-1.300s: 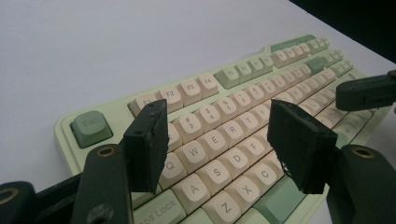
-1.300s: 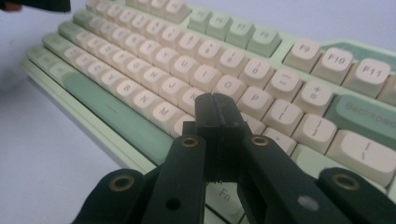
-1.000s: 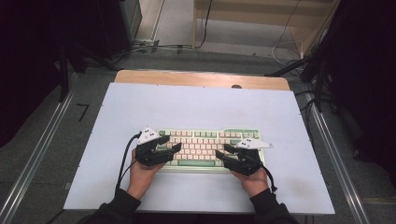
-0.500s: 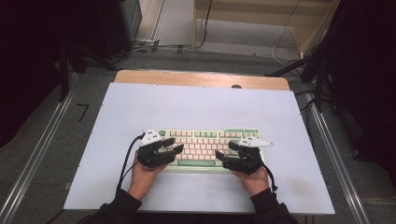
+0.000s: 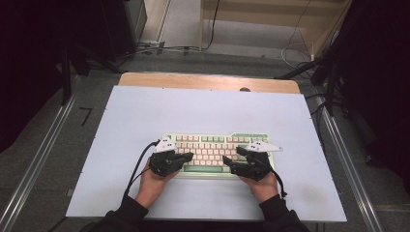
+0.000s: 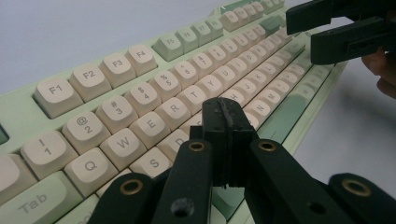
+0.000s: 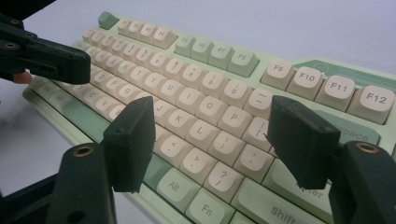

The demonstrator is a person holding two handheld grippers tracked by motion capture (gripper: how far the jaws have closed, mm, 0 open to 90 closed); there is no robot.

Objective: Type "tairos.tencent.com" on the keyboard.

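Note:
A pale green keyboard (image 5: pixel 217 147) with cream keys lies on the white table top, near the front edge. My left gripper (image 5: pixel 188 156) is at the keyboard's left end, jaws shut with nothing between them. In the left gripper view its tips (image 6: pixel 229 114) hover just over the letter keys (image 6: pixel 140 126) near D and F. My right gripper (image 5: pixel 232 160) is at the keyboard's right end and stands open. In the right gripper view its pads (image 7: pixel 130 140) straddle the keys around L and the punctuation keys, and the gripper (image 7: pixel 217 140) holds nothing.
The white table top (image 5: pixel 145 116) has bare room behind and to both sides of the keyboard. A wooden strip (image 5: pixel 208 81) runs along its far edge and metal rails (image 5: pixel 43 159) flank it. Cables lie on the floor beyond.
The left gripper has crept slightly rightward and toward the near side of the keyboard. The right gripper has barely moved.

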